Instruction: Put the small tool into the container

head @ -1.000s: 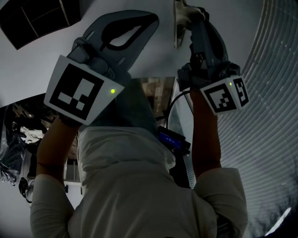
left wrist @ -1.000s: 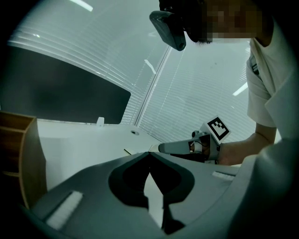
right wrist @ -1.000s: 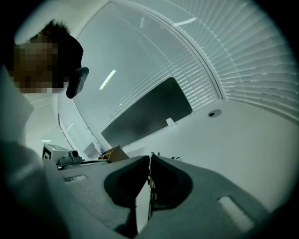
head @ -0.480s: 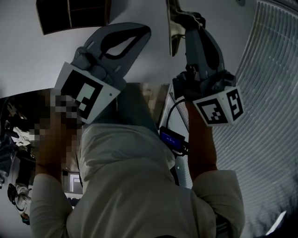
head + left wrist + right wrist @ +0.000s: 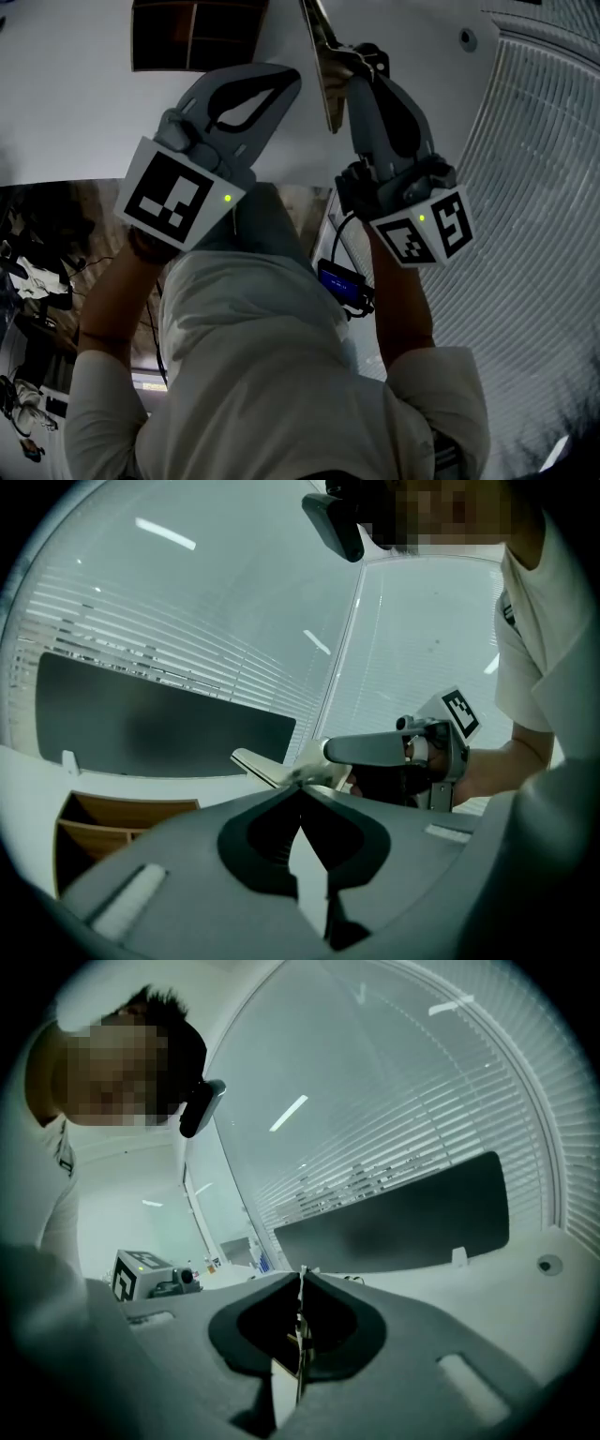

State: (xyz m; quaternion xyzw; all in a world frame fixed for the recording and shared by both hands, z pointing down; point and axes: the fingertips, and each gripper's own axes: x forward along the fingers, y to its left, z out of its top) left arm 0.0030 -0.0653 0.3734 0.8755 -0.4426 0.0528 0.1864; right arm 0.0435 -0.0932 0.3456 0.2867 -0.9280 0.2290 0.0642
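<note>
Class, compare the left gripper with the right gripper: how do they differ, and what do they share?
The right gripper is shut on a thin pale tool; the left gripper has its jaws together on nothing. In the head view the left gripper leans rightward and the right gripper leftward, so their tips converge. Both are grey, with jaws closed.

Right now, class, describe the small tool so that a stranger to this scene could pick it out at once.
Find the white table with the dark wooden divided container on it. Right of that container, the right gripper is shut on the small tool: a thin, pale, flat blade, the only thing held, since the left gripper is empty.
</note>
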